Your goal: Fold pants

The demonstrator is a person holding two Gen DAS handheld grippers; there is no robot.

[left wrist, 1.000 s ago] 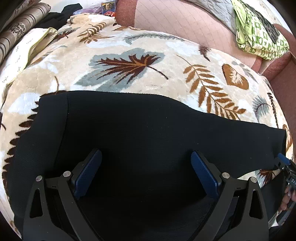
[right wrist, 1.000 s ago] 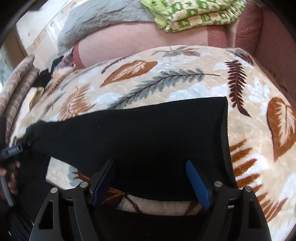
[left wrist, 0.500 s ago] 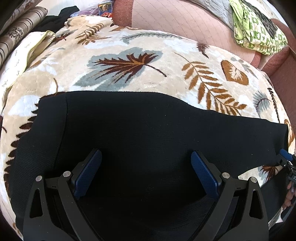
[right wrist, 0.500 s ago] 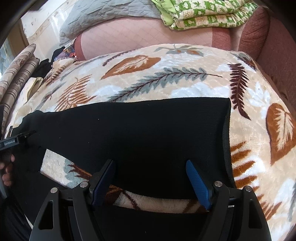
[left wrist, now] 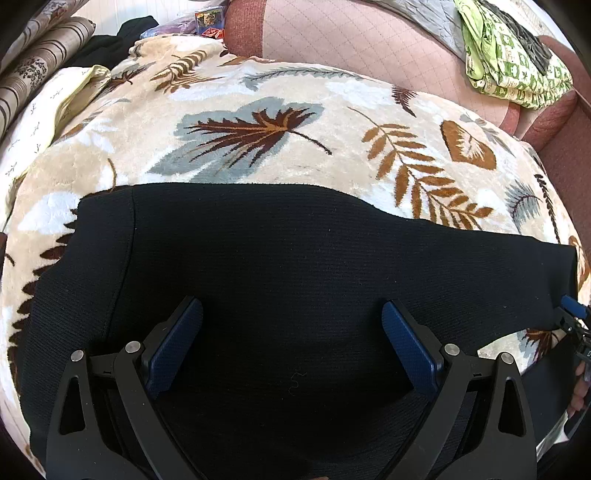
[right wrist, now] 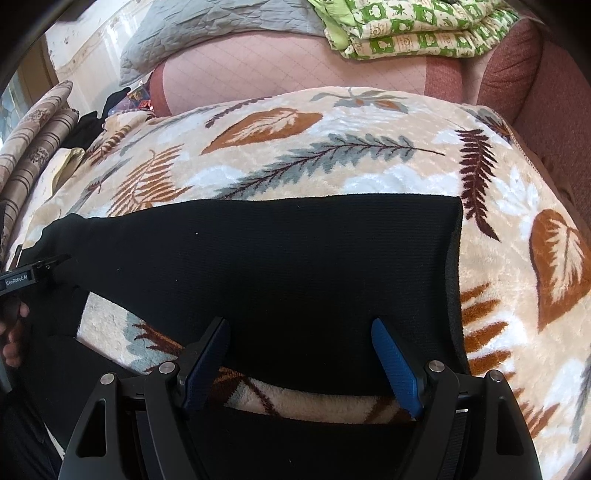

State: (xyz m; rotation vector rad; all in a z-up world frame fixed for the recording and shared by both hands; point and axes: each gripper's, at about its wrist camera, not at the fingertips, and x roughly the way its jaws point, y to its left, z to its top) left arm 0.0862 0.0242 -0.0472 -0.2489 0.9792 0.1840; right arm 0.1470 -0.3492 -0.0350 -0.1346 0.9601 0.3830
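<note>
Black pants [left wrist: 280, 280] lie flat on a leaf-patterned blanket [left wrist: 258, 122], waistband at the left in the left wrist view. My left gripper [left wrist: 291, 317] is open and hovers over the upper part of the pants. My right gripper [right wrist: 299, 328] is open above one leg [right wrist: 295, 258], near its hem at the right. The second leg [right wrist: 314, 443] runs under the right gripper's body, with a strip of blanket [right wrist: 314, 402] between the legs. The right gripper's tip shows in the left wrist view [left wrist: 572, 317]; the left gripper's tip shows in the right wrist view [right wrist: 33, 269].
A pink quilted sofa back [left wrist: 369, 48] rises behind the blanket. Folded green patterned cloth [right wrist: 417, 26] and a grey quilt [right wrist: 221, 26] lie on it. Striped cushions [left wrist: 33, 66] and dark clothing [left wrist: 122, 33] sit at the far left. A maroon armrest [right wrist: 546, 92] is at the right.
Both grippers stayed open and pulled back and up a little, so more blanket and sofa show. The pants have not moved.
</note>
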